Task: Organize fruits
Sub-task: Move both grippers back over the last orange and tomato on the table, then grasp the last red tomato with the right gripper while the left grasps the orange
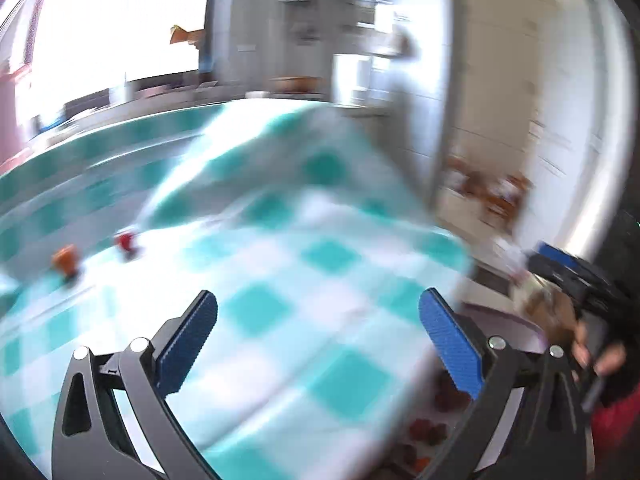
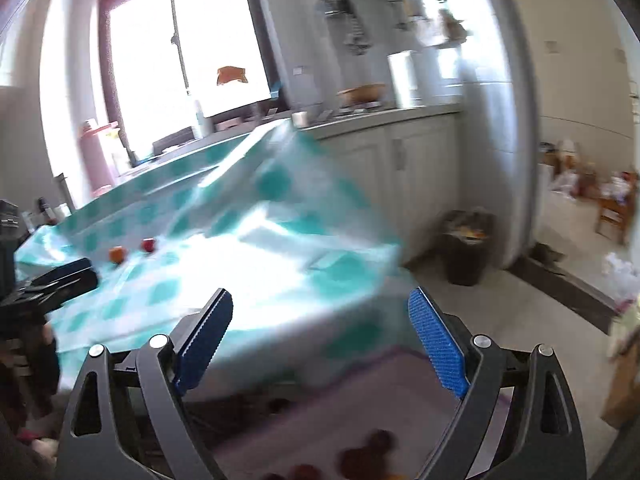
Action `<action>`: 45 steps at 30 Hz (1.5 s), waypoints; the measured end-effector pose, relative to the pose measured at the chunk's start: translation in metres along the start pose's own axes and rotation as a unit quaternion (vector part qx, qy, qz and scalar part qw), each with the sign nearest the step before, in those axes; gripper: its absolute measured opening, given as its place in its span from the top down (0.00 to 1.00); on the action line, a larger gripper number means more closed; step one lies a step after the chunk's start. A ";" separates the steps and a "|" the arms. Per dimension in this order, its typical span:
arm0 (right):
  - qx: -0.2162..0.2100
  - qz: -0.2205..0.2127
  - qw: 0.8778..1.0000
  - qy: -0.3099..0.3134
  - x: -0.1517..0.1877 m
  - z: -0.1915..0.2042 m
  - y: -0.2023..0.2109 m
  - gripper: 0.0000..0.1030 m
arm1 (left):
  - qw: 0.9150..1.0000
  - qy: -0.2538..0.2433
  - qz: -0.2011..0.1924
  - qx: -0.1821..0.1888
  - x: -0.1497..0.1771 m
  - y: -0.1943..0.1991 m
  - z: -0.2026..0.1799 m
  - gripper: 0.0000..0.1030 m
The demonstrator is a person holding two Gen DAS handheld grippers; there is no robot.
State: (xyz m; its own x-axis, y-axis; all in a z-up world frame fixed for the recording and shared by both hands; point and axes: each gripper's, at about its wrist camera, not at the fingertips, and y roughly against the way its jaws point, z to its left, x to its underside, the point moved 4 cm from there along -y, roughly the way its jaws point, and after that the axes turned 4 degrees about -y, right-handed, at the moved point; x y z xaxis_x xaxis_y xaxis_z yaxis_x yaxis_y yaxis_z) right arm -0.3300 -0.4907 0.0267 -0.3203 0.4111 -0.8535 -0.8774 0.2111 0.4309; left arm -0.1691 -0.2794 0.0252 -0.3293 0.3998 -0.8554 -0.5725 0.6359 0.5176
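Two small round fruits, orange fruit (image 2: 116, 255) beside red fruit (image 2: 148, 245): probably light, roll-prone; best pinched across the middle. Left gripper (image 1: 318, 334) and right gripper (image 2: 320, 336) wide open, empty.

Black-framed tool (image 1: 318, 336), ribbed blue pads (image 1: 450, 340), silver screws

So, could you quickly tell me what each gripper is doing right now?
Left gripper: open, holding nothing.
Right gripper: open, holding nothing.
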 end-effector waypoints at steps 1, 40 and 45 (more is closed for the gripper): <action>-0.005 0.005 1.000 0.006 -0.001 0.015 -0.007 0.15 | 1.000 0.019 0.001 -0.025 -0.002 0.007 0.024 0.02; -0.042 0.244 0.954 0.167 0.007 0.382 -0.360 0.51 | 0.928 0.295 0.039 -0.225 0.042 0.019 0.350 0.02; -0.061 0.232 0.962 0.133 0.002 0.372 -0.352 0.66 | 0.928 0.295 0.042 -0.225 0.043 0.017 0.351 0.02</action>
State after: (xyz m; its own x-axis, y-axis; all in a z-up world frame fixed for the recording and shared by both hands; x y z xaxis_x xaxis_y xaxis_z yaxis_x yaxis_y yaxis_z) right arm 0.1107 -0.2343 -0.0176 -0.7537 0.1901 -0.6291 -0.6477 -0.0530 0.7600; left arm 0.0704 -0.0202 0.0038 -0.6646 -0.0805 -0.7429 -0.7380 0.2263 0.6357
